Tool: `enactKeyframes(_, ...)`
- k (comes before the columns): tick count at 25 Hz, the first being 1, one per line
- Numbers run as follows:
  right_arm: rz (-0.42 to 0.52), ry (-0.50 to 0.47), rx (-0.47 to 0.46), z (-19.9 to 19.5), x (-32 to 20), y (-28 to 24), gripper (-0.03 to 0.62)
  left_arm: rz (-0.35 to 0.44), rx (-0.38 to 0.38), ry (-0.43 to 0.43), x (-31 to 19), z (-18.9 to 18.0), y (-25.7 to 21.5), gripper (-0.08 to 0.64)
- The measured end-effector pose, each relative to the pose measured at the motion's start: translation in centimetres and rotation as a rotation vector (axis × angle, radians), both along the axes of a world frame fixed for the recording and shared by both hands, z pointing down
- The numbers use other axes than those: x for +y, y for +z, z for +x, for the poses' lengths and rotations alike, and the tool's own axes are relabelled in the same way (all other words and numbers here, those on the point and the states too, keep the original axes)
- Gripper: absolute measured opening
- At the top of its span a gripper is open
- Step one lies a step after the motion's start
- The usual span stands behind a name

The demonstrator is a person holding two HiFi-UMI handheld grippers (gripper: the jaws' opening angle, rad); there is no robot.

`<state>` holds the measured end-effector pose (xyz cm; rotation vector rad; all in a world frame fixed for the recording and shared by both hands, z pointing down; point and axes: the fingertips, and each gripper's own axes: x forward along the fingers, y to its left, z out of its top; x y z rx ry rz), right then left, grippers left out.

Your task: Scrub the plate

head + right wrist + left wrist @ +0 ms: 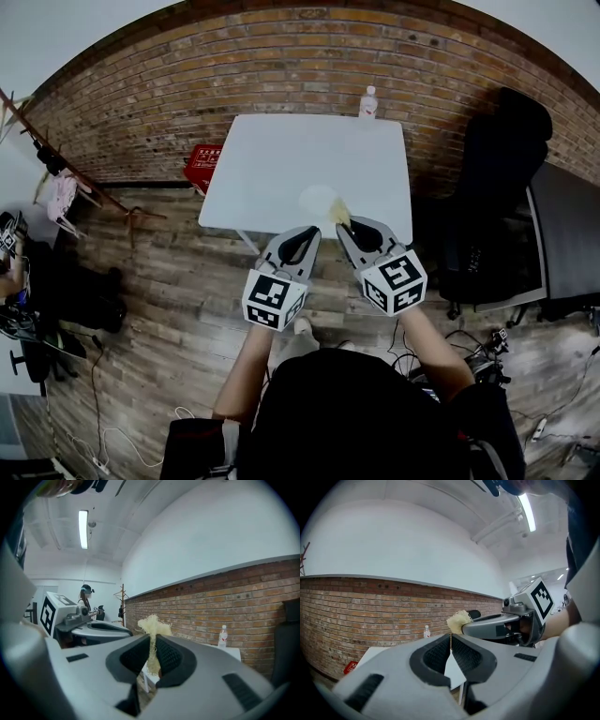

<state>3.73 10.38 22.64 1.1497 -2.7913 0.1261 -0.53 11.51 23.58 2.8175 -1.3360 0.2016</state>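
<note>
Yellow scrubber (151, 624) clamped in right gripper (340, 225) jaws, left gripper (310, 232) jaws clenched, one plate (317, 199).

Brick wall (281, 66) behind a white table (272, 159) on wood floor (169, 309), black chair (497, 187) beside

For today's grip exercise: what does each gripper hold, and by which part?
Right gripper: a scrubber, pinched by its lower part, tuft poking beyond the tips. Left gripper: shut, nothing held.

Bright, even light falls from ceiling tubes (83, 529). The white table (281, 159) glares, so the pale plate (317, 199) barely shows. Edges bend strongly; corners go black; the floor (169, 309) lies dimmer.
</note>
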Motion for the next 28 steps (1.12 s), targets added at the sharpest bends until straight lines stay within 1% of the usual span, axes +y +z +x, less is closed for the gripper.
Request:
enactKeyframes(5,0.003,-0.004,-0.001,0.7,0.8,0.2,0.043,0.025,0.001,-0.009,0.8,0.6,-0.4,0.028)
enactKeyframes(9,0.006,-0.011,-0.021,0.7,1.4,-0.3,0.043,0.038,0.028,-0.038,0.9,-0.2,-1.1,0.028)
enactKeyframes(12,0.008,-0.018,-0.035,0.7,1.8,-0.4,0.043,0.039,0.044,-0.045,1.1,-0.1,-1.3,0.028)
enactKeyframes(18,0.015,-0.032,-0.027,1.1,2.0,-0.4,0.043,0.048,0.049,-0.065,1.1,0.5,-1.3,0.029)
enactKeyframes(28,0.036,-0.021,-0.026,1.4,1.7,-1.2,0.043,0.055,0.069,-0.08,1.0,0.0,-1.7,0.028)
